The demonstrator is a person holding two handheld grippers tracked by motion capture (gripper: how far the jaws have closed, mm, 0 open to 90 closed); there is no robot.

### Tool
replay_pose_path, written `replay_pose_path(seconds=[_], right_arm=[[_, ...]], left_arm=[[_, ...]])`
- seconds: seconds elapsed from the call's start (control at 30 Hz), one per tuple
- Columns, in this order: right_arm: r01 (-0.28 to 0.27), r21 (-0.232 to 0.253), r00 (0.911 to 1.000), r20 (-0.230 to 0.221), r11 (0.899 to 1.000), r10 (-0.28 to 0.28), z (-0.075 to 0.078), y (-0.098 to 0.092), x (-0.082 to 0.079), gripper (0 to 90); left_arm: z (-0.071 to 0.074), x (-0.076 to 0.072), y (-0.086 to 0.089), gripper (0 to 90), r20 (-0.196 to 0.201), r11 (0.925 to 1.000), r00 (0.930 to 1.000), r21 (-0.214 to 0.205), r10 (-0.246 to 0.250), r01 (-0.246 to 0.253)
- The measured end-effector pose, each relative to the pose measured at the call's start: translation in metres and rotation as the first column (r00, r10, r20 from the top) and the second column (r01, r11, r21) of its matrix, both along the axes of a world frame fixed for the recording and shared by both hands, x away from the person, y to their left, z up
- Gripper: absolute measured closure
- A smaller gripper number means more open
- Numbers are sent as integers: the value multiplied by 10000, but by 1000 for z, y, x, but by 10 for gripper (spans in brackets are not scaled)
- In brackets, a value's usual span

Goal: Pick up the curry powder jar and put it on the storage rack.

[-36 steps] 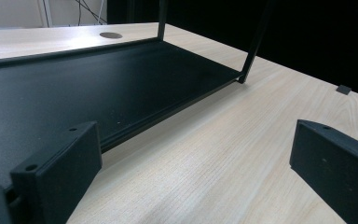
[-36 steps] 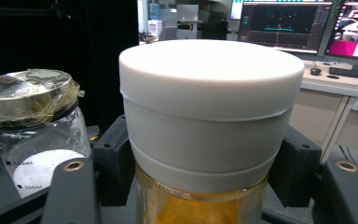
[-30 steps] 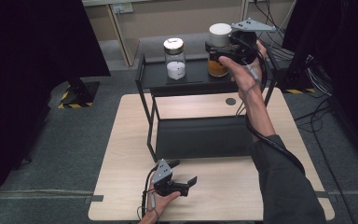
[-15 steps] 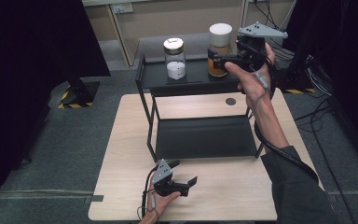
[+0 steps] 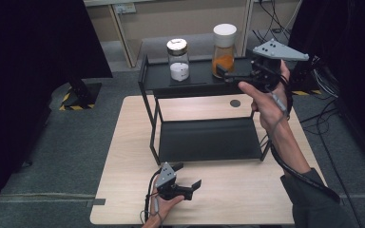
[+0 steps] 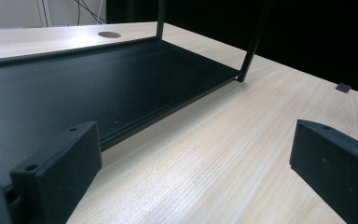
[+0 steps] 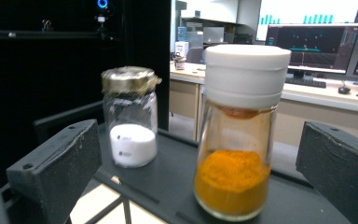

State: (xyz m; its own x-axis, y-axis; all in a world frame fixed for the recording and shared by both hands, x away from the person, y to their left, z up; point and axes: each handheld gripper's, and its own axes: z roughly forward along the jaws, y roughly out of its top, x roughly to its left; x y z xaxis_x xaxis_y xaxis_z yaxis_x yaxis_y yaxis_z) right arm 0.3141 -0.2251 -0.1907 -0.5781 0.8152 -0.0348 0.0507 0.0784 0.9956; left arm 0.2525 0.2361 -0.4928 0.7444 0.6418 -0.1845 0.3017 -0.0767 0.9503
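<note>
Bench (image 5: 123,142): one, light wood. A two-tier black rack (image 5: 204,140) stands on it toward 12 o'clock, with a top shelf (image 5: 195,78) and a lower shelf (image 6: 74,88) that has nothing on it.

Jars: two, both upright on the top shelf and well apart from each other.
- Orange-powder jar (image 7: 235,140), white cap, toward the shelf's 3 o'clock end. This is the one being worked.
- White-powder jar (image 7: 131,116), gold lid, at 9 o'clock from the orange one.

Grippers: two.
- Right gripper (image 5: 225,72) sits at 3 o'clock of the orange-powder jar, level with the top shelf. Its jaws have just been opening and now stand fully wide. In the right gripper view the jar stands beyond and between the tips, with clear air on both sides, so nothing is held.
- Left gripper (image 5: 190,178) rests low over the bench at 6 o'clock, in front of the rack. Jaws wide apart, empty, pointing along the lower shelf edge.

Step, my read: placement on the top shelf is finished and this is the release phase, with the jar standing free.

Next move, judged: pull the right gripper straight back toward 3 o'clock with the jaws kept wide. Don't clip the white cap, as that jar looks top-heavy. The left gripper looks idle.
</note>
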Motion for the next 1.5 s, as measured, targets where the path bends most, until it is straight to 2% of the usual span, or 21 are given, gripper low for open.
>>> replay_pose_path(seconds=[0.1,0.27,0.5,0.67,0.77,1.03,1.5], right_arm=[[-150,-228,9998,131,9996,153,-5,-2,-7,4],[-579,-222,9981,195,9981,583,-18,-8,-16,4],[-730,-51,9969,275,9973,731,-38,-13,-28,4],[-786,-302,9957,474,9964,800,-52,-14,-39,4],[-864,-219,9950,493,9960,874,-64,-17,-44,4],[-999,-142,9941,421,9949,1004,-96,-25,-52,4],[-1005,-151,9949,26,9948,1006,-148,-34,-57,4]], left_arm=[[0,-1,0,14,17,10000,10000,-58,26,-25],[-1,-1,0,14,31,10000,10000,-42,-9,9],[-1,-1,0,15,47,10000,10000,-79,1,0],[-1,-1,0,14,49,10000,10000,-69,-22,22],[-1,-1,0,14,57,10000,10000,-65,-29,29],[-1,-1,0,15,69,10000,10000,-73,0,0],[-2,-1,0,14,88,10000,10000,-57,-8,9]])
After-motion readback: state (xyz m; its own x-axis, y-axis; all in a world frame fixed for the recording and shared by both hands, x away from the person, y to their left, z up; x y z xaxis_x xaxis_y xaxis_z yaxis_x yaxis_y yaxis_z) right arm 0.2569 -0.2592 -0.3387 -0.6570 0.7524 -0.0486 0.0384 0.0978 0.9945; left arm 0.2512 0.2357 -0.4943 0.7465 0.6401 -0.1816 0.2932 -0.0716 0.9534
